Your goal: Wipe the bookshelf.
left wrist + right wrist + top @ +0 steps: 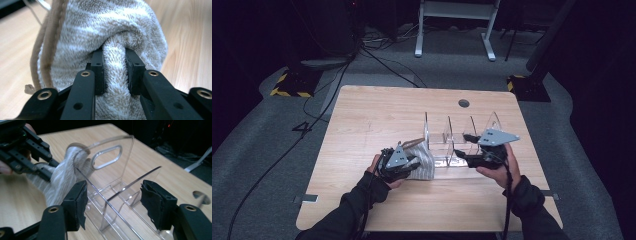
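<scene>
A fluffy grey-beige towel [422,162] with a brown trim lies bunched on the wooden table [372,110], against the left end of a clear acrylic rack [447,145]. My left gripper [413,164] is shut on a fold of the towel [112,30], and both pads [98,70] press into the pile. My right gripper [464,146] hovers at the rack's right part, its jaws open. In the right gripper view, its jaws [113,205] straddle the rack's dividers [112,195] without touching them. Beyond, the towel [62,177] leans on the rack's handled end wall [110,155].
A round cable hole [464,103] sits near the table's far edge. Behind the table stand a white frame [452,30] and dark equipment, with cables [382,65] across the grey floor. Bare wood lies left of the towel and in front of both hands.
</scene>
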The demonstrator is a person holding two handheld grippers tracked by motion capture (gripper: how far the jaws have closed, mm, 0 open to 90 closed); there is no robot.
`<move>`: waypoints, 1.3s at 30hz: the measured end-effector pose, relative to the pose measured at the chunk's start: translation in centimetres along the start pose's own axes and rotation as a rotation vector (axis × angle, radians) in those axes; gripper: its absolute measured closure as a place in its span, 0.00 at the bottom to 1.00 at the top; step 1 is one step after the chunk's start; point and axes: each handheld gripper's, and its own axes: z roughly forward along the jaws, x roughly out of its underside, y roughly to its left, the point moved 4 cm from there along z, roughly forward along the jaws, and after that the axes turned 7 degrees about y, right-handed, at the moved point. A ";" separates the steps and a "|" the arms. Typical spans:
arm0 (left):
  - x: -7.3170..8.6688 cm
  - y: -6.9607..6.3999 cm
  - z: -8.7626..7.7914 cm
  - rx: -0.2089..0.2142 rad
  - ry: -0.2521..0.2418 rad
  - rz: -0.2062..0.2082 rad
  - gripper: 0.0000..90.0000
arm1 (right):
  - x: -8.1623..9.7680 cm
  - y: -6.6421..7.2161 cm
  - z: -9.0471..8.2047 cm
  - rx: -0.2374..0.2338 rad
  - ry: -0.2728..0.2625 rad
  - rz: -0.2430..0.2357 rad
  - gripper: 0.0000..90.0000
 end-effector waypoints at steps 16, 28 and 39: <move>1.5 -1.6 2.8 0.045 0.110 0.067 0.81 | 6.4 -9.8 -4.3 0.257 0.010 0.257 0.40; 2.6 -1.8 3.8 0.073 0.134 0.057 0.81 | 8.1 -9.7 -2.3 0.124 0.057 0.294 0.54; -0.8 -1.9 1.4 0.057 0.000 0.064 0.82 | 7.2 -7.2 -0.8 0.091 0.140 0.271 0.45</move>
